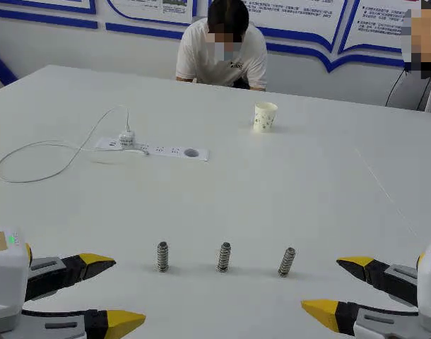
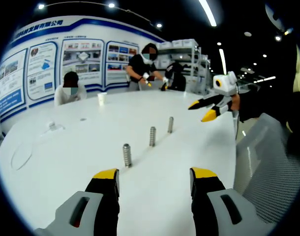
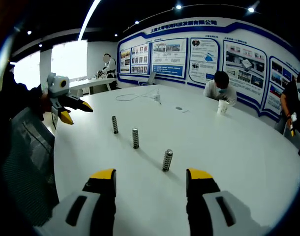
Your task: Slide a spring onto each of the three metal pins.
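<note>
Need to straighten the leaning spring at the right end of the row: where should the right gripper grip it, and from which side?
Probably mid-height on the right-end spring, jaws closing across its thin coil. Bring the open right gripper in level from the right: it stands near upright, top leaning right, and the middle spring stands on its left.

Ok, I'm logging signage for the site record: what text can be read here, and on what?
"科技发展有限公司": end of the blue wall heading; its first characters are unclear.
Wall posters: text too small to read.
Paper cup: print blurred.
Power strip: no legible marking.
</note>
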Demonstrator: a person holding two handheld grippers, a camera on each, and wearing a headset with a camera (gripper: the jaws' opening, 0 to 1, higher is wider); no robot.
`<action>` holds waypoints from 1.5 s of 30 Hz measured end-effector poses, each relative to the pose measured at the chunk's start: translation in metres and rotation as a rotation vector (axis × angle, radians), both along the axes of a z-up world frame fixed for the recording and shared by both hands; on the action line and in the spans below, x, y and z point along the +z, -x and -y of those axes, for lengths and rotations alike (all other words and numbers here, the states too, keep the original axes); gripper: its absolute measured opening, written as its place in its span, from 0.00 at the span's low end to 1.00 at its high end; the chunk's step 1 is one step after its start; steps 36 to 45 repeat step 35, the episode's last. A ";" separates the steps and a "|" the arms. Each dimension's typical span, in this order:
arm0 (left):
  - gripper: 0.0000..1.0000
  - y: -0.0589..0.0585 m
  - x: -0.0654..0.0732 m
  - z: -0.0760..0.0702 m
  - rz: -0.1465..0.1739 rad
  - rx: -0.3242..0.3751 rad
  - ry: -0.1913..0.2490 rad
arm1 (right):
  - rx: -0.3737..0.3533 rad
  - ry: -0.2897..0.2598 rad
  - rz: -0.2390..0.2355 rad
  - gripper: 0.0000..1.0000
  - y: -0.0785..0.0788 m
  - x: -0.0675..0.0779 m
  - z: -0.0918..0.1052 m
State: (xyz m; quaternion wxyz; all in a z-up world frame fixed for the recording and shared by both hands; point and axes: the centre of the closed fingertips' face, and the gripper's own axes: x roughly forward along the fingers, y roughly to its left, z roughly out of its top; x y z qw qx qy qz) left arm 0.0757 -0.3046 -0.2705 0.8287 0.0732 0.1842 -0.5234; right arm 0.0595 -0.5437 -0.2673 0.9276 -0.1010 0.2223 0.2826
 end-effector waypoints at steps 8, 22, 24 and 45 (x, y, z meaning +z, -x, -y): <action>0.59 0.000 0.000 -0.002 -0.005 0.009 0.006 | 0.008 0.009 0.010 0.60 0.001 -0.002 -0.001; 0.59 0.000 -0.002 -0.001 -0.008 0.006 0.002 | 0.002 0.003 0.012 0.60 0.002 -0.004 0.000; 0.59 0.000 -0.002 -0.001 -0.009 0.006 0.002 | 0.000 0.002 0.013 0.60 0.002 -0.004 0.000; 0.59 0.000 -0.003 -0.003 -0.010 0.010 0.002 | 0.003 -0.001 0.013 0.60 0.001 -0.004 -0.002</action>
